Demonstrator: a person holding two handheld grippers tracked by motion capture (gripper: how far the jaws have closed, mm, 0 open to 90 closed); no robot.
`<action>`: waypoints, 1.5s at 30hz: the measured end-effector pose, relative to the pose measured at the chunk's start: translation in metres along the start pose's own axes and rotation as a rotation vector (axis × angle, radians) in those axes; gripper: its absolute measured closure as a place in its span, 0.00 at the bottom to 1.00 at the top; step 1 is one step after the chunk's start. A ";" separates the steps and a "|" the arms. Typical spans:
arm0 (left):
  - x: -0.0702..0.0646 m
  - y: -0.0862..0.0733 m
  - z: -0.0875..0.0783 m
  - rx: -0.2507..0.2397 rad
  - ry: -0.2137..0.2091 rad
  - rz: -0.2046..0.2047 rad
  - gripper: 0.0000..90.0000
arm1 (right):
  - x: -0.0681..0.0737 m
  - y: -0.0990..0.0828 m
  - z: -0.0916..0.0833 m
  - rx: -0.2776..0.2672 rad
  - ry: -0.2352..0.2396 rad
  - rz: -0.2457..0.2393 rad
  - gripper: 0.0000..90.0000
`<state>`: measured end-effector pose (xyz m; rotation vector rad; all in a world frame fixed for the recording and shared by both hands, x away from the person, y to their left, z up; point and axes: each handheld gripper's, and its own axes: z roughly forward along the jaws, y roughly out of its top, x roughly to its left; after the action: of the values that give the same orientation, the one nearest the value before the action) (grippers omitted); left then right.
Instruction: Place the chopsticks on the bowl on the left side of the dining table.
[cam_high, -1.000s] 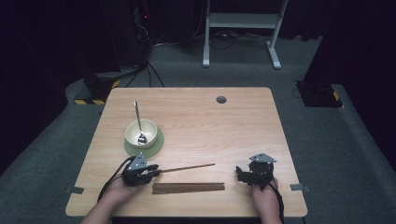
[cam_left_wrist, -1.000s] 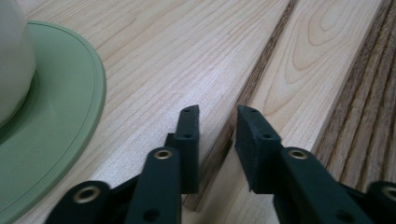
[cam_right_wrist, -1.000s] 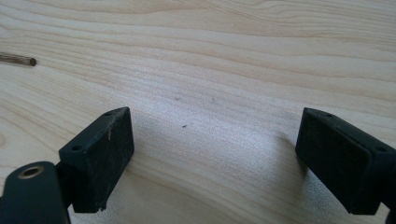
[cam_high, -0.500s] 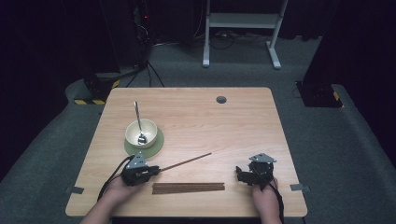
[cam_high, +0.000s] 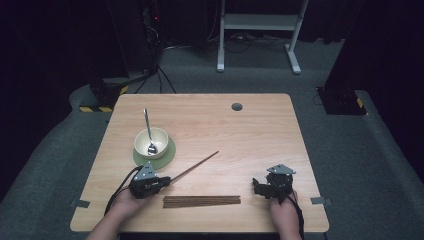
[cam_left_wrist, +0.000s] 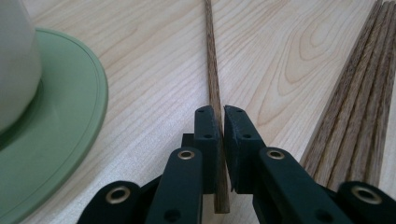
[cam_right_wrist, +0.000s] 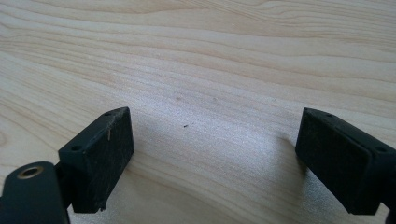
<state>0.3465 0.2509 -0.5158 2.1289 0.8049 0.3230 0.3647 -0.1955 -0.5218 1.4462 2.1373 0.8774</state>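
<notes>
One chopstick (cam_left_wrist: 212, 79) clamped in left gripper (cam_left_wrist: 223, 116), jaws just closed; right gripper (cam_right_wrist: 212, 158) spread wide, empty.

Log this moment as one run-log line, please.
left gripper: just closed, shut on chopstick | right gripper: open, idle | chopstick bundle: on table

- On my left the left gripper (cam_high: 167, 181) is pinched on one chopstick (cam_high: 195, 167); the stick slants up and right over the table (cam_high: 260, 130), so it bars the way there
- Just behind that gripper sit the green saucer (cam_high: 167, 156) and the bowl (cam_high: 151, 142) with a spoon (cam_high: 148, 130) sticking up; that corner is tight
- The row of chopsticks (cam_high: 201, 201) lies flat near the front edge, between my two hands
- My right gripper (cam_high: 260, 187) has its jaws wide apart over bare wood; I see lots of room on the far right half; one small round hole (cam_high: 237, 106) sits near the back
</notes>
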 end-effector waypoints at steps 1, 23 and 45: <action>0.000 0.001 -0.001 -0.007 -0.002 0.001 0.93 | 0.000 0.000 0.000 0.000 0.000 0.000 0.13; 0.002 0.013 -0.035 -0.206 0.062 -0.029 0.93 | 0.000 0.000 0.000 -0.002 0.001 -0.005 0.12; 0.034 0.004 -0.083 -0.386 0.192 -0.119 0.93 | 0.000 0.000 0.000 -0.001 0.002 -0.005 0.12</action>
<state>0.3351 0.3213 -0.4617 1.7012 0.8939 0.5770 0.3649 -0.1957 -0.5220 1.4395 2.1408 0.8787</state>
